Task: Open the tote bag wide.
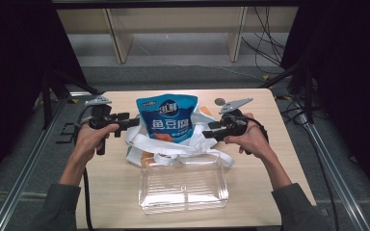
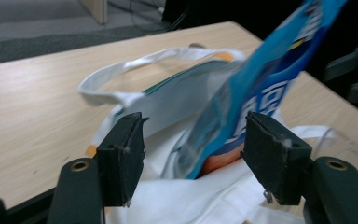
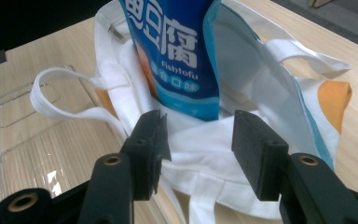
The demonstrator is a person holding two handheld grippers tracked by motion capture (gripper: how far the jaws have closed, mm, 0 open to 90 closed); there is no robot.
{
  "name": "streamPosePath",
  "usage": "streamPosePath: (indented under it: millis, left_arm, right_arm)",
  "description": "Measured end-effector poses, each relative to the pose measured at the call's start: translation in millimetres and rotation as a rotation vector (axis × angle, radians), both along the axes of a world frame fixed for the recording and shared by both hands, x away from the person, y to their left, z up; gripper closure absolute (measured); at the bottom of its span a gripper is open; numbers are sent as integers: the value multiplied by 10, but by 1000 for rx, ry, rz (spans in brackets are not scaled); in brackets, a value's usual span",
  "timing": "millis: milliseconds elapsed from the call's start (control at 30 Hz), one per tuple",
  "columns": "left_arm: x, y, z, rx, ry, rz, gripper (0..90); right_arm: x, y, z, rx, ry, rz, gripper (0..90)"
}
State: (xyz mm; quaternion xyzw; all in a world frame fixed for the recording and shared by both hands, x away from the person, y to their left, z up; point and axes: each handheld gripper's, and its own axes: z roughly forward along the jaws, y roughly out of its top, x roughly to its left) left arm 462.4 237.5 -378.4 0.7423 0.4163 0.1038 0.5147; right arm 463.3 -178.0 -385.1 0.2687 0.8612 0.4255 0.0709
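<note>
Left gripper (image 1: 134,121) and right gripper (image 1: 206,131), jaws parted, level, flanking blue snack bag (image 1: 167,118).

Clear plastic tray (image 1: 183,190) near table (image 1: 265,159) front; possibly coin (image 1: 219,101) behind.

High view looks down from above the table (image 1: 250,192); both gripper views, close, share the blue pouch (image 1: 167,118).
</note>
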Motion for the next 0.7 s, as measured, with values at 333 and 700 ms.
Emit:
streamPosePath:
  millis: [333,700]
  left_arm:
    - [-15,-140,103,-25,-36,-19,369]
    - [82,-365,221,7,-65,-61,381]
  right_arm:
    - [-256,-194,-127,42,-17,-28,515]
    - [-421,-397,-291,52,-2,-65,504]
